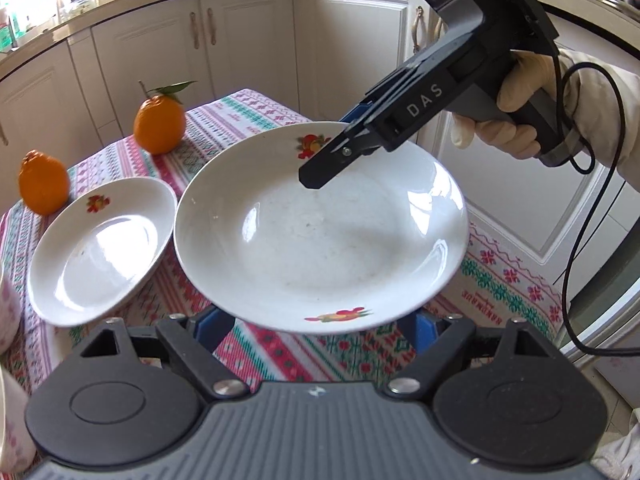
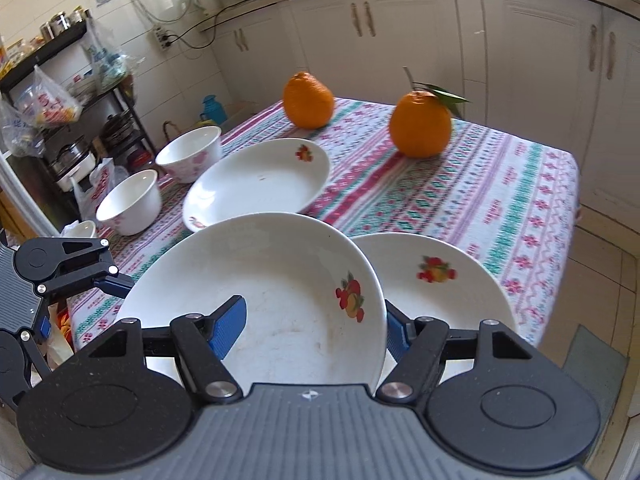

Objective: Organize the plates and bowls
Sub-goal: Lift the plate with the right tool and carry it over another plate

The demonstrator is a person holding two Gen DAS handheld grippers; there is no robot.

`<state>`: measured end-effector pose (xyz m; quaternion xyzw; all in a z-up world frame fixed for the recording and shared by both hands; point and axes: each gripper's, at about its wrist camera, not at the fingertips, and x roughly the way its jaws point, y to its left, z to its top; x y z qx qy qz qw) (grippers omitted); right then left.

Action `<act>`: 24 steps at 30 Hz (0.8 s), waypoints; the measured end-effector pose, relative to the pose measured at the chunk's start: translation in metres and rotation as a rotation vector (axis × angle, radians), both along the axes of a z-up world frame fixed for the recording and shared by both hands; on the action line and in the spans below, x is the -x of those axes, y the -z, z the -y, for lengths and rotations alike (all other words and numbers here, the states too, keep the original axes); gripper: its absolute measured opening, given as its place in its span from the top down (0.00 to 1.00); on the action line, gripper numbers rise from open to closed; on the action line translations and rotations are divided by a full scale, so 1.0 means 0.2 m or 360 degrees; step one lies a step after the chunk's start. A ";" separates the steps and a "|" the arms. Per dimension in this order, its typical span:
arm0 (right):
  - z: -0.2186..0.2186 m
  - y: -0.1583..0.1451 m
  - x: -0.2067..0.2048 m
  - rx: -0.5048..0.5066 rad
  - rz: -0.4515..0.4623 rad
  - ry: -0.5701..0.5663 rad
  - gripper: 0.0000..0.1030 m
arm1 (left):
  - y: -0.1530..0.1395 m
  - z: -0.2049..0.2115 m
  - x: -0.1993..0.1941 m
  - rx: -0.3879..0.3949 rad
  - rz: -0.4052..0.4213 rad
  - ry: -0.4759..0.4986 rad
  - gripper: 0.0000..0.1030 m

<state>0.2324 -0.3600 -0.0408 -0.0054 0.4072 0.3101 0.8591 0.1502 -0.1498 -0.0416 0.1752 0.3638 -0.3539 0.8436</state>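
Item: large plate (image 1: 320,236), white, fruit decals on the rim. Position: raised above the worktop (image 1: 500,280), tilted, gripped at its far edge by the right gripper (image 1: 336,152). In the left wrist view one black finger of that gripper lies over the rim beside the decal, with the blue pad of the other showing under the rim; the fingers are clamped on the plate. In the right wrist view the same plate (image 2: 272,300) stands between the two blue pads (image 2: 228,328), one on the inner face and one behind the outer rim.

Item: left gripper (image 1: 320,332). Fingers spread apart, their blue pads (image 1: 212,328) below and to either side of the large plate's near rim; whether they touch it cannot be told. In the right wrist view its body sits at the plate's left edge.

Item: second plate (image 1: 100,252), same pattern, flat on the worktop just left of the held one.

Item: third plate (image 2: 432,280), flat on the worktop, partly hidden behind the held plate.

Item: two bowls (image 2: 132,204), white with pink print, near the worktop's left edge, close together.

Item: two oranges (image 1: 160,124), one with stem and leaf, standing on the worktop's far side, well apart from each other.

Item: patterned cloth covering the worktop; white cabinets (image 1: 248,40) behind.
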 end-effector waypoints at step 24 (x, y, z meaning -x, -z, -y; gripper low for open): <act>0.26 0.12 -0.07 -0.0050 -0.0013 0.0186 0.26 | 0.06 0.21 -0.18 -0.0061 0.0016 0.0039 0.15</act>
